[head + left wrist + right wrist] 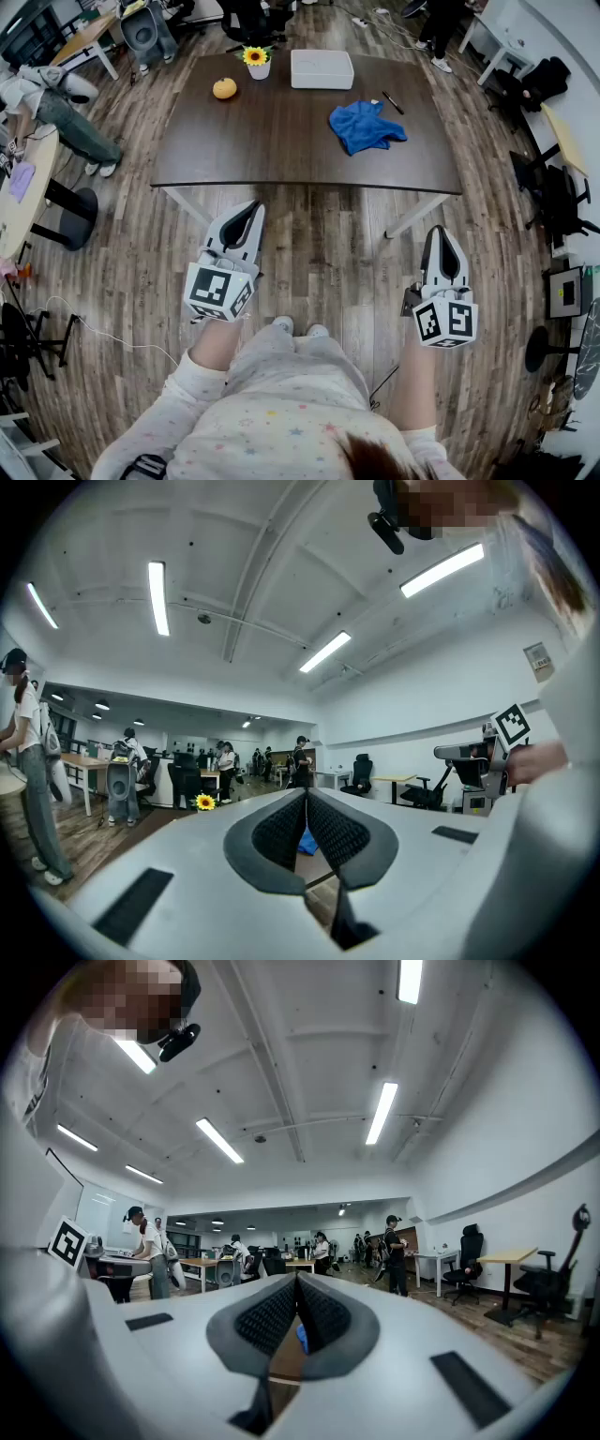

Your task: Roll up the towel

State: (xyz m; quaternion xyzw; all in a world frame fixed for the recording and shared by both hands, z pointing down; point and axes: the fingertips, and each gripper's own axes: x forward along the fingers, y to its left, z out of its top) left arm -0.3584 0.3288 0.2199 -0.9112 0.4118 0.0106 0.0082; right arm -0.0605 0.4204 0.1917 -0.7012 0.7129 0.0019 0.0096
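Neighbouring towel (pixel 366 127): pen (pixel 393 103), box (pixel 322 68), orange (pixel 224 88)

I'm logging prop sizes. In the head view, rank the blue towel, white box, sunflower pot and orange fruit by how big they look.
1. blue towel and white box: too alike to rank
2. sunflower pot
3. orange fruit, smallest

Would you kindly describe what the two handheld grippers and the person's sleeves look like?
The left gripper and right gripper have pale grey tapered shells with dark ribbed pads. Each carries a white cube of black square markers. The sleeves are pale, dotted with small coloured stars.
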